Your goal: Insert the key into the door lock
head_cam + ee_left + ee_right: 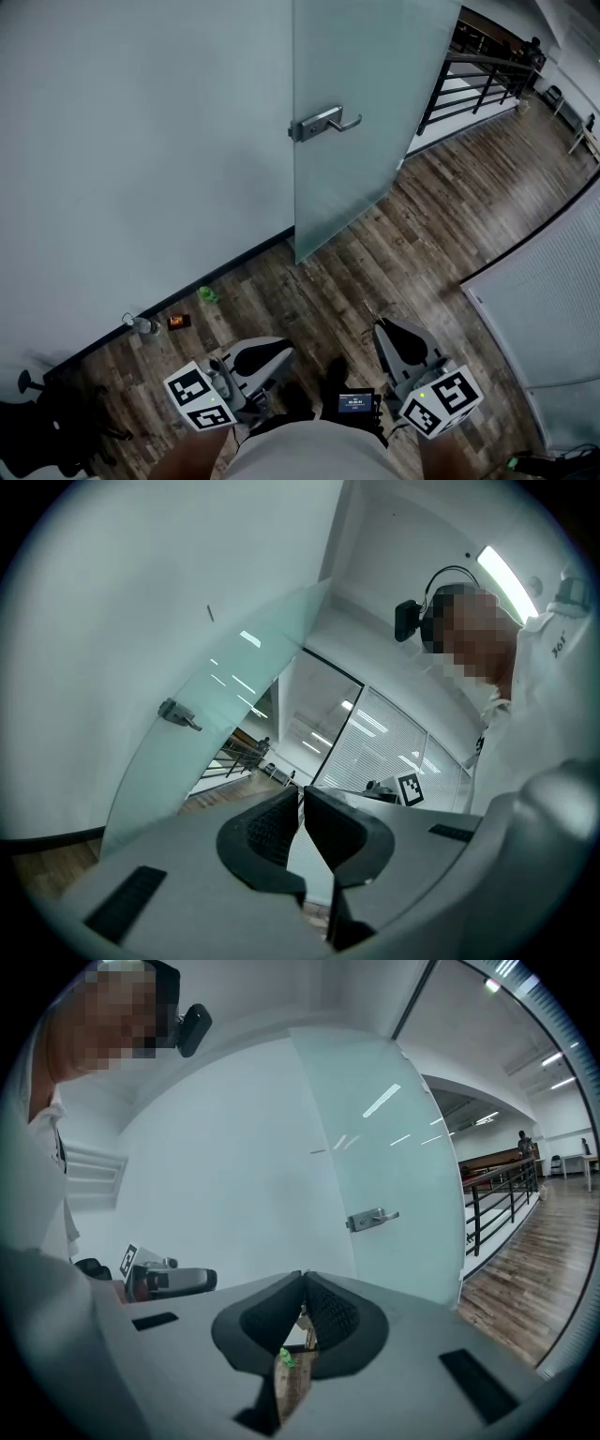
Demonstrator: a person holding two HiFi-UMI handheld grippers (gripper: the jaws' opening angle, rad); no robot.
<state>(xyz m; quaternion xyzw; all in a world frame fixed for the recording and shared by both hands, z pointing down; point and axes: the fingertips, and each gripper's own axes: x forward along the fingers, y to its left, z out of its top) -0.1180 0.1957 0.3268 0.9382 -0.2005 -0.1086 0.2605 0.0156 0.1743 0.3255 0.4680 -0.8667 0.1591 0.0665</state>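
A frosted glass door (366, 159) stands ajar ahead, with a metal lever handle (323, 122) on its left edge; the handle (180, 714) also shows in the left gripper view and again (372, 1219) in the right gripper view. Both grippers are low and well short of the door. My left gripper (279, 353) is shut, its pads (272, 829) together with nothing between them. My right gripper (382, 328) is shut on a thin key (371, 311) that pokes past its tip; a small tan piece of the key (303, 1321) shows between the pads.
Wood floor (375, 272) runs to the door. Along the wall's base lie a green thing (208, 295), a small orange thing (178, 322) and a bottle (142, 325). A black railing (469, 84) stands beyond the door, a glass partition (553, 309) to the right.
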